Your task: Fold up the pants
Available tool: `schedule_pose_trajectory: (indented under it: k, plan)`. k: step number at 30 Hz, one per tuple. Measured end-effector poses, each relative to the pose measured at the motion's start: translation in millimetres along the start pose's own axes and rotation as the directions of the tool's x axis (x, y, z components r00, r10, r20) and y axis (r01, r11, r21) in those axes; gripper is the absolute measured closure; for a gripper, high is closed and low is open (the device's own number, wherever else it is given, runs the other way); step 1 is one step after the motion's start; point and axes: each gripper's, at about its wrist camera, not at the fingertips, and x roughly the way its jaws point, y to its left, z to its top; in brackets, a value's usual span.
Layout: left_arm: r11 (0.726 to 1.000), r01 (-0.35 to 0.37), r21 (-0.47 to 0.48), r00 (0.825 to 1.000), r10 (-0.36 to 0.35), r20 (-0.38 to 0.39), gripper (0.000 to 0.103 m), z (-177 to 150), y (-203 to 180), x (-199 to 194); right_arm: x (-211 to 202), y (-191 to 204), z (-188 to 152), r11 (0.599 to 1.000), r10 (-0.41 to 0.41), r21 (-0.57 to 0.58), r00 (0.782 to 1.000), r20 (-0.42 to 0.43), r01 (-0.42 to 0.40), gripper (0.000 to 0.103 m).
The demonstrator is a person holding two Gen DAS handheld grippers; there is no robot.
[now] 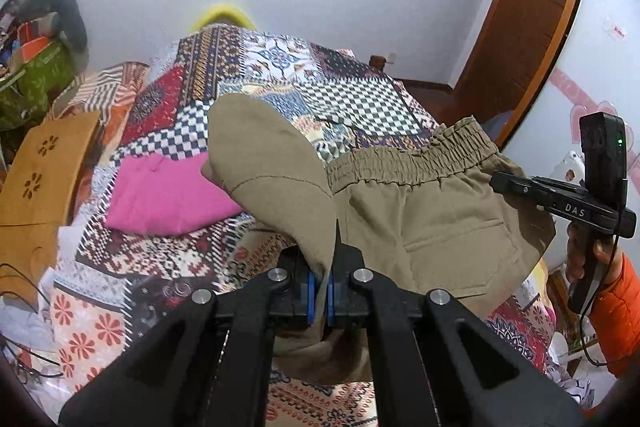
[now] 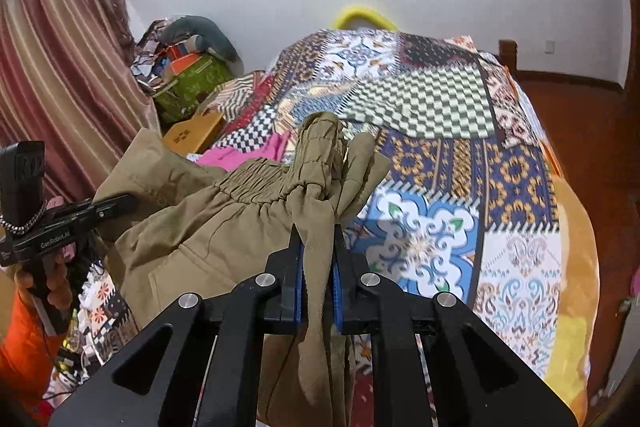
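L gripper clamped on khaki pants fabric; R gripper pinching bunched waistband end. Pants hang btw both, above patchwork bedspread, pink cloth beside.

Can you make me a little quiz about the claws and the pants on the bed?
1. True or false: both claws pinch the tan pants.
2. What colour is the cloth lying on the patchwork bedspread?
3. Which part of the pants stretches between the claws: A) elastic waistband B) leg cuffs?

Key:
1. True: left claw and right claw are both shut on them.
2. Pink.
3. A.
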Motion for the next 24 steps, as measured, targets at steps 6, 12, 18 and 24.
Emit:
schedule_pose_trajectory:
  k: [6,12,18,24]
  plan:
    - [1.0,-0.03,-0.005,0.999,0.03,0.039,0.1,13.2,16.3,-9.3,10.3,18.9,22.7,0.998,0.007,-0.059,1.0,0.023,-0.005,0.093]
    - [0.998,-0.044,-0.039,0.997,0.047,0.067,0.1,28.4,41.3,-12.5,26.7,37.5,44.7,0.994,0.015,-0.112,0.999,0.033,-0.011,0.093]
    - [0.995,-0.076,-0.061,0.994,0.081,0.079,0.1,43.1,70.1,-8.8,47.4,54.8,64.6,0.989,0.029,-0.149,0.999,0.037,-0.023,0.094]
    - [0.991,-0.111,-0.071,0.989,0.117,0.087,0.1,55.8,97.5,-3.2,76.1,71.3,85.2,0.985,0.048,-0.17,0.998,0.039,-0.041,0.094]
